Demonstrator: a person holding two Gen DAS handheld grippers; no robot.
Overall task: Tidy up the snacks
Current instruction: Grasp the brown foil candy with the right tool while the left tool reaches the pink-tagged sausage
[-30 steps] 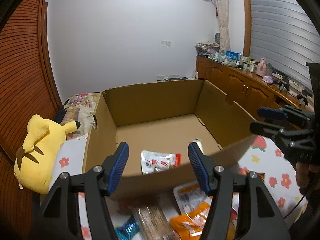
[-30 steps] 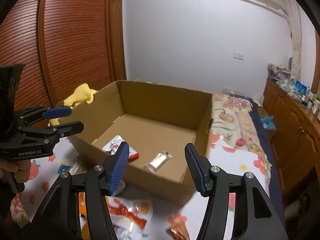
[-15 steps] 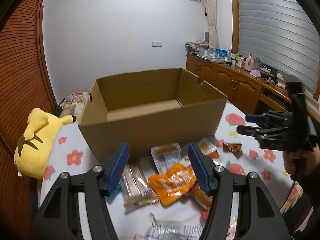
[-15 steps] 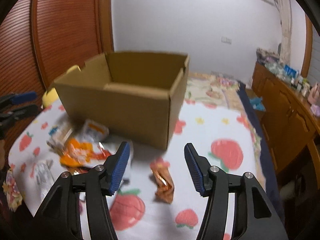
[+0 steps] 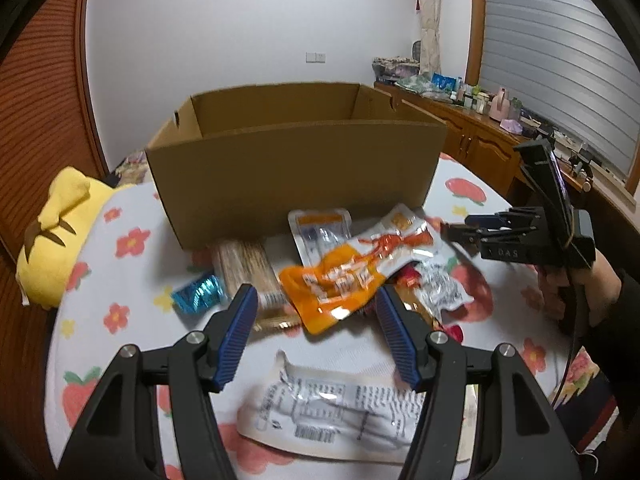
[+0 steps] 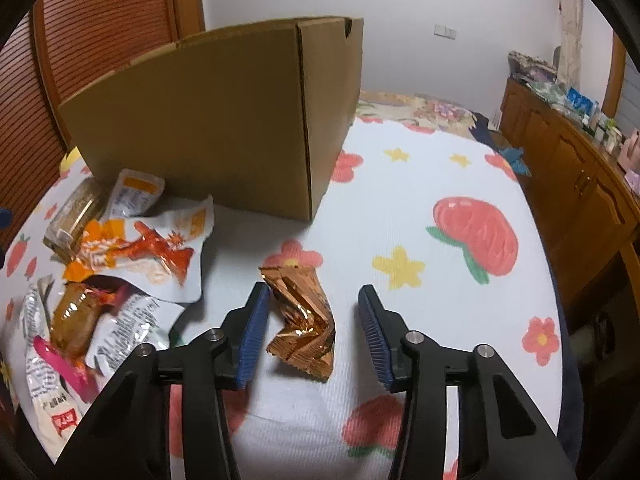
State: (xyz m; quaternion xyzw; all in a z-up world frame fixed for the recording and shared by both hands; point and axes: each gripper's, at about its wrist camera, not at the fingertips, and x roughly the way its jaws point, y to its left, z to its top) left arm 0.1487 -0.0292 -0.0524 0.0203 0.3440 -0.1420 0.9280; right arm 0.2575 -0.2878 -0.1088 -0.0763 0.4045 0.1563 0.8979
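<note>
Bed cover [image 6: 420, 208]: white, printed with flowers, stars and strawberries; carries everything below.
Cardboard box [image 5: 296, 176]: open-topped, upright on the bed cover, behind the snack heap; inside hidden from both views.
Plush toy [image 5: 52, 232]: yellow, at the bed's left edge, beside the box.
Left claw [image 5: 316, 330]: spread, nothing between the blue pads, hovering over the near edge of the snack heap.
Right claw [image 6: 310, 332]: spread, jaws just been closing; copper wrapper lies between the pads, left pad just beside it, right pad apart; not pinched. Seen also from the left wrist [image 5: 460, 232], where its black body carries pale lettering that looks like "DAS"; jaws too blurred there to judge.
Clear packet [image 5: 340, 404]: flat, nearest the left claw, covered in fine black print and a barcode; too blurred to read.
Orange packet [image 5: 340, 284]: on top of the heap, white characters, not legible.
White packet with red crayfish picture [image 6: 160, 248]: overlapping the orange one.
Brown stick pack [image 5: 248, 268]: touching the box front.
Copper wrapper [image 6: 304, 320]: crumpled foil, alone, right of the heap, no writing legible.
Blue foil sweet [image 5: 198, 292]: left of the stick pack.
</note>
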